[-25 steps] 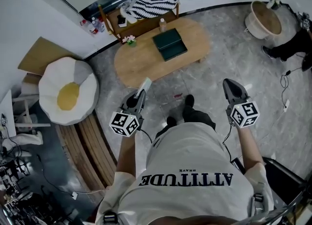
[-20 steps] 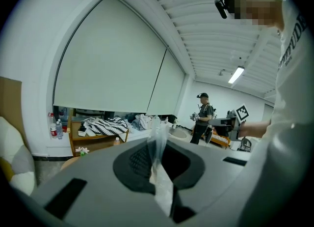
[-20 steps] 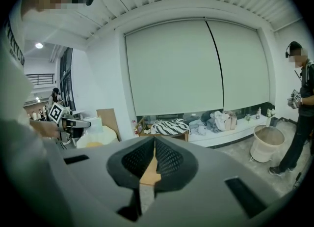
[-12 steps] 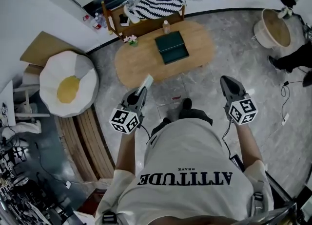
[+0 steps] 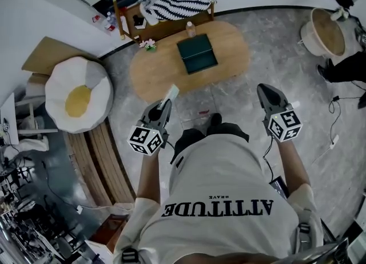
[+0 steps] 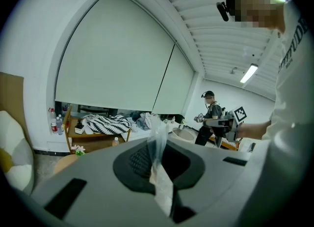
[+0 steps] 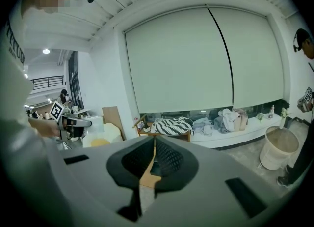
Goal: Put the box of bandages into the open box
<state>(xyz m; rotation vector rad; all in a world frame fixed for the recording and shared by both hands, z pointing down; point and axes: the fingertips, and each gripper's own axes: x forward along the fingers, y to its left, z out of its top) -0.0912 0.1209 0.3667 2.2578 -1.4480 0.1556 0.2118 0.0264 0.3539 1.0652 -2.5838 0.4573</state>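
My left tool (image 5: pixel 164 104) is pinched shut on the small pale flat box of bandages (image 5: pixel 171 93). In the left gripper view the pack (image 6: pixel 161 182) stands on edge between the pads, and its upper part looks glossy, as if wrapped in clear film.

I judge it very light and thin, stiff enough to keep its shape but easy to crush. The film would make it slippery, so a moderate squeeze across the two broad faces suits it better than a hard one. I have it by one narrow end, with most of its length sticking out past the tips. That hold should let me lower the free end in first.

The open dark green box (image 5: pixel 197 53) sits on the oval wooden worktop (image 5: pixel 154 77), well apart from the pack and ahead of me.

I am standing with both forearms held out at waist height and both tools pointing forward toward the worktop. The left tool is angled slightly inward. My right tool (image 5: pixel 263 89) has its jaws together with nothing between them, and it hangs off to the side, clear of everything.
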